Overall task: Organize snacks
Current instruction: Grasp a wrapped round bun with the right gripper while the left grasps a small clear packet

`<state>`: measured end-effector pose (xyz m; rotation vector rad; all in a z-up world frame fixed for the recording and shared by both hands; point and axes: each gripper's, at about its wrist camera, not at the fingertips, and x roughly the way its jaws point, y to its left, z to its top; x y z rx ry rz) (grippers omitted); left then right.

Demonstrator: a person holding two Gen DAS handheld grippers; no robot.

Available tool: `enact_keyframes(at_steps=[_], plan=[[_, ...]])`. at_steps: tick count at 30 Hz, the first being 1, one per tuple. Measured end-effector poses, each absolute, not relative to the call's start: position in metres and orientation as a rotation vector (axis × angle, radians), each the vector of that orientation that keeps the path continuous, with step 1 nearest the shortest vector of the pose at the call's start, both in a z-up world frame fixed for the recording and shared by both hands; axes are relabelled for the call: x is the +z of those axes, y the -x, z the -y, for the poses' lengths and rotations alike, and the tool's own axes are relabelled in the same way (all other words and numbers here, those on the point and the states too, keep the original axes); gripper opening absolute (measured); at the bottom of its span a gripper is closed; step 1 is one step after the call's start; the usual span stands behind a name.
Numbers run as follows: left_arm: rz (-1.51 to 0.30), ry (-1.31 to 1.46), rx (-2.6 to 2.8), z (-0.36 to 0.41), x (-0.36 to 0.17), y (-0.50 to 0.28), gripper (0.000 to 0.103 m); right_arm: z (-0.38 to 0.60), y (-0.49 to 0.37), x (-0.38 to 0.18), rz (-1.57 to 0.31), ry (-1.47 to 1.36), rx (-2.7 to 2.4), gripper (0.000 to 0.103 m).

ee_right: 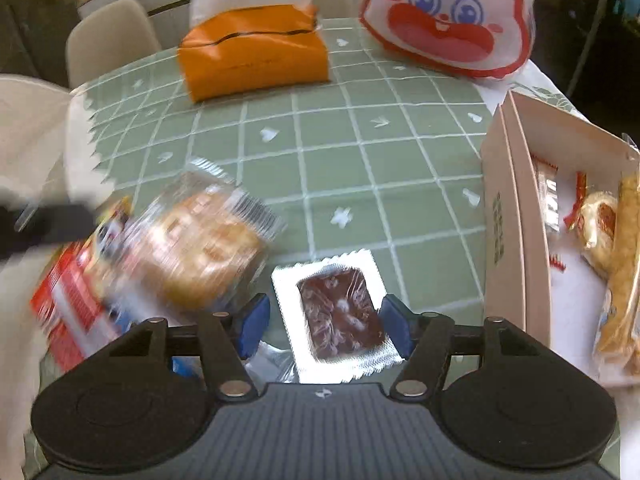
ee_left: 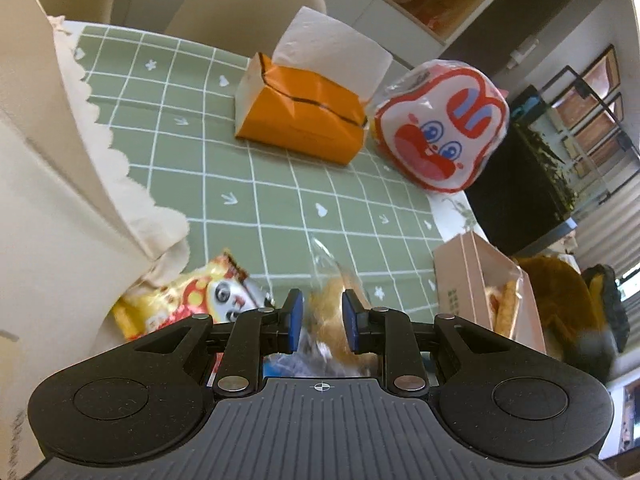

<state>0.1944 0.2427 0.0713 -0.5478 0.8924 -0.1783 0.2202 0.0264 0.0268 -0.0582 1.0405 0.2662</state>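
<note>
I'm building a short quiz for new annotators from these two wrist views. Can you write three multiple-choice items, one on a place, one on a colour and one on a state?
1. Where does the open cardboard box sit in the right wrist view?
A. at the right edge of the table
B. behind the tissue pack
C. on a chair

2. What colour is the tissue pack?
A. blue
B. orange
C. black

3. What is the left tool doing?
A. hanging empty and wide open
B. gripping the tissue pack
C. clamped on a clear-wrapped bun

Answers:
1. A, it stands at the right, with snacks inside.
2. B, its wrapper is orange.
3. C, both blue pads press the wrapped bun.
</note>
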Motion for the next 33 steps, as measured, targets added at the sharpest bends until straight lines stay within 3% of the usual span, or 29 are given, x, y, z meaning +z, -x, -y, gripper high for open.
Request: enact_keyframes(at_steps=[2, 16, 23, 33], plan=[[-0.907, 0.567, -0.185, -0.237, 0.063, -0.203, 0.025, -0.025, -0.201, 0.028, -1.037, 0.087, 0.281, 0.051], [-1.095, 0.148, -0.383, -0.127, 0.038, -0.201, 0.025, 0.042, -0.106, 0.029, -1.028, 0.095, 0.204, 0.051], [-1.116, 0.229, -0.373, -0.138, 0.036, -0.154, 0.025, 0.062, -0.101, 0.047, -1.0, -0.06, 0.228, 0.07], [-1.006, 0.136, -0.22, -0.156, 0.076, -0.117, 0.026, 0.037, -0.142, 0.045, -0.987, -0.137, 0.214, 0.073]])
